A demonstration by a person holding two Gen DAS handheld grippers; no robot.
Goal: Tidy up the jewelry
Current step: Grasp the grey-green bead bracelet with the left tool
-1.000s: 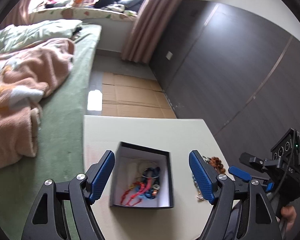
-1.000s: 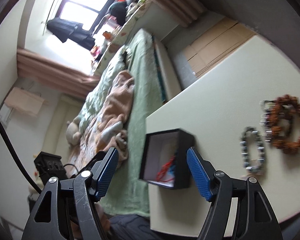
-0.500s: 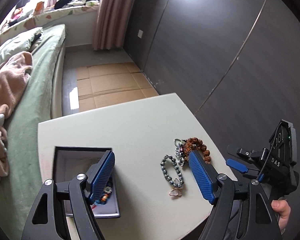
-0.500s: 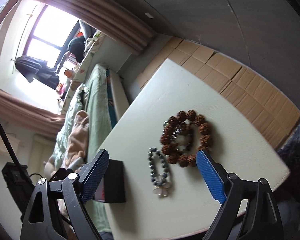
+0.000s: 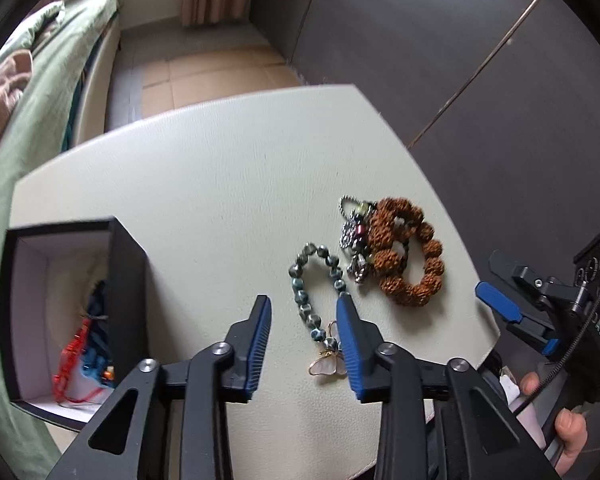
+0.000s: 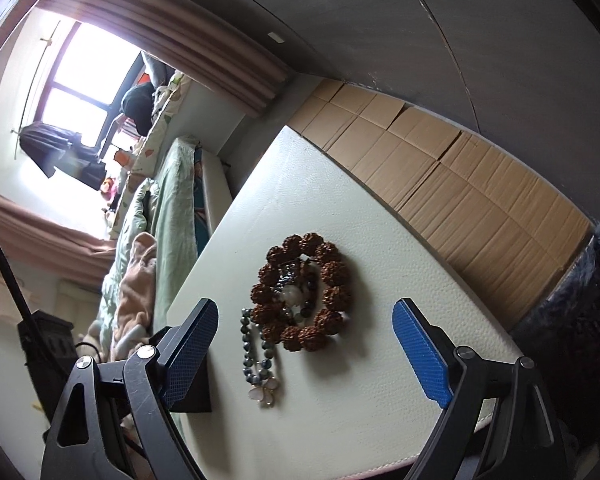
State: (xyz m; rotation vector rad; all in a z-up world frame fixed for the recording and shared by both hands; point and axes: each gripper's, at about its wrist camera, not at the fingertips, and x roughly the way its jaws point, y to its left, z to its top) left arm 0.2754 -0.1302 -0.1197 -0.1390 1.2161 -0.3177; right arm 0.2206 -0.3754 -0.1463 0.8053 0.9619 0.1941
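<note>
I hold the left gripper [image 5: 302, 308] partly open, its fingers straddling the grey-green bead bracelet [image 5: 314, 286] on the table [image 5: 220, 184], lined up to pinch it for the black box [image 5: 128, 280] at left. The right gripper [image 6: 304, 336] hangs wide open and empty above the brown bead bracelet [image 6: 302, 292].

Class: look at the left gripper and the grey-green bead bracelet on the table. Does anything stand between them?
Nothing visible does. The left gripper is open with the bracelet lying directly between its fingers. The brown bead bracelet sits off to the right, out of the way.
</note>
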